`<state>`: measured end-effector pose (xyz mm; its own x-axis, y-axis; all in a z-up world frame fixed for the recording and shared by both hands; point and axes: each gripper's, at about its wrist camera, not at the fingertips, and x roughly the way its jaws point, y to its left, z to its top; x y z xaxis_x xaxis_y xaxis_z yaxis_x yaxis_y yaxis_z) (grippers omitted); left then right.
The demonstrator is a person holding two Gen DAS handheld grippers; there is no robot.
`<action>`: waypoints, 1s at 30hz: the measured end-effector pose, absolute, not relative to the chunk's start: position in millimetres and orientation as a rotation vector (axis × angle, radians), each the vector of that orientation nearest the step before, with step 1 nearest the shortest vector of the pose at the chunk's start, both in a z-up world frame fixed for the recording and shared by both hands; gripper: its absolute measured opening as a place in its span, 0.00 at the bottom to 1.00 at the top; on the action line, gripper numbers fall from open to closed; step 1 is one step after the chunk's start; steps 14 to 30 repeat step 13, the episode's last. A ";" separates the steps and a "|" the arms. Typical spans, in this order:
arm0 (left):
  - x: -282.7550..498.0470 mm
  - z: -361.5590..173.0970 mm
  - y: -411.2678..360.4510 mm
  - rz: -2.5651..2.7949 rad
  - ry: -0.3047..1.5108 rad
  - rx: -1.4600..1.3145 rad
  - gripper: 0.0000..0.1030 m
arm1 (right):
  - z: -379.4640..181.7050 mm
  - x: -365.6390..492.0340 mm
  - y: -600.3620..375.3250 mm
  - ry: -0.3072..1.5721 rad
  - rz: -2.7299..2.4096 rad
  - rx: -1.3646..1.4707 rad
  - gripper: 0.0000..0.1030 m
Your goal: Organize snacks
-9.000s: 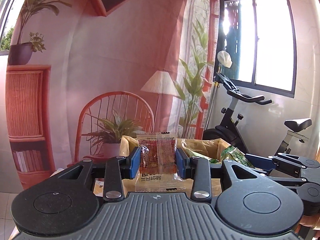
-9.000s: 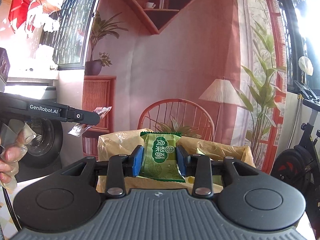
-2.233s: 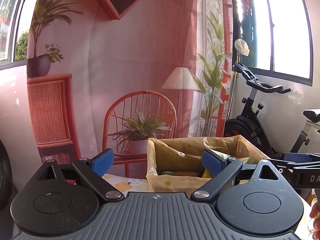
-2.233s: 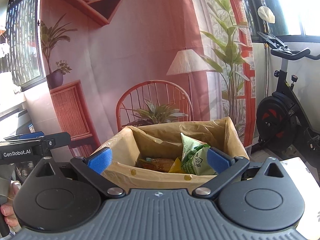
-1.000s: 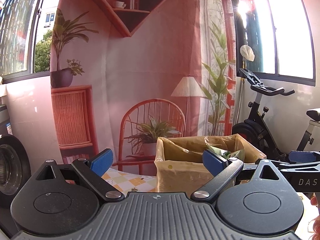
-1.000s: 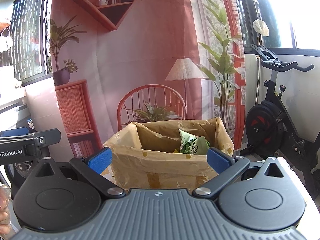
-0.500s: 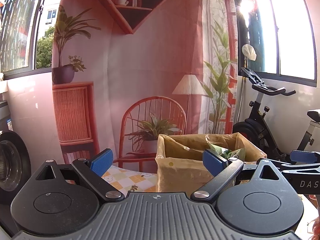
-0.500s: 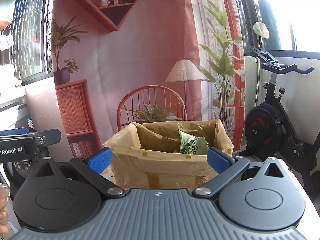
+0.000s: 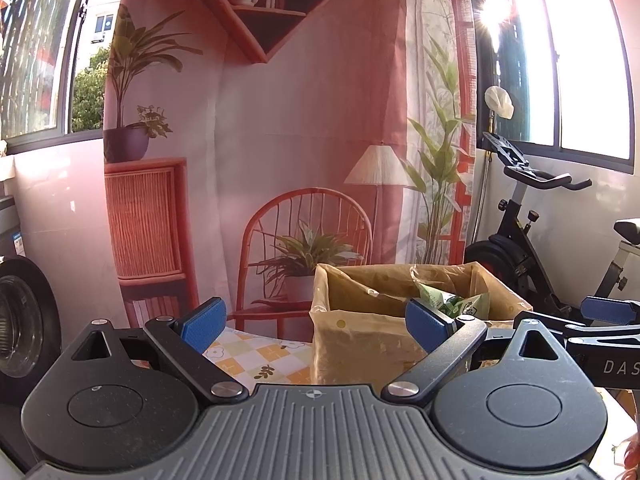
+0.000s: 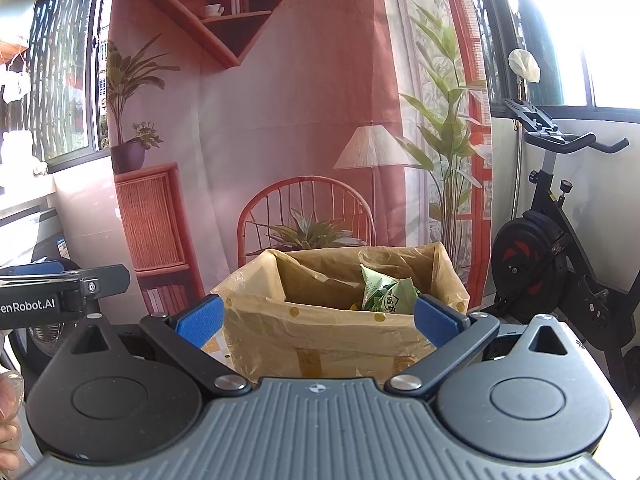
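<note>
A cardboard box lined with a yellowish plastic bag (image 10: pixel 320 328) stands on the table ahead; it also shows in the left wrist view (image 9: pixel 360 340). A green snack packet (image 10: pixel 386 294) stands up inside it, also seen in the left wrist view (image 9: pixel 460 304). My left gripper (image 9: pixel 316 324) is open and empty, held back from the box and left of it. My right gripper (image 10: pixel 318 322) is open and empty, facing the box's front wall. The rest of the box's contents are hidden.
A checked floral tablecloth (image 9: pixel 256 356) covers the table left of the box. A printed backdrop hangs behind. An exercise bike (image 10: pixel 560 248) stands at the right, a washing machine (image 9: pixel 20 328) at the left. The other gripper shows at each view's edge.
Both grippers, which held a red and a green packet 9 s ago, are open and empty and have pulled back from the box. Over the last second they barely moved.
</note>
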<state>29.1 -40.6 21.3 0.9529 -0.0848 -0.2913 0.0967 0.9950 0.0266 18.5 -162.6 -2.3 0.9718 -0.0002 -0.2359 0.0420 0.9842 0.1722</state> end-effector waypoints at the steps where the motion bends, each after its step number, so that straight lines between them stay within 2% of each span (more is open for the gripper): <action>1: 29.4 21.3 -40.5 -0.093 0.295 0.040 0.95 | -1.7 18.4 -162.4 0.237 -0.023 0.178 1.00; 30: 29.0 19.5 -40.6 -0.107 0.300 0.029 0.95 | -1.1 19.6 -161.7 0.242 -0.016 0.176 1.00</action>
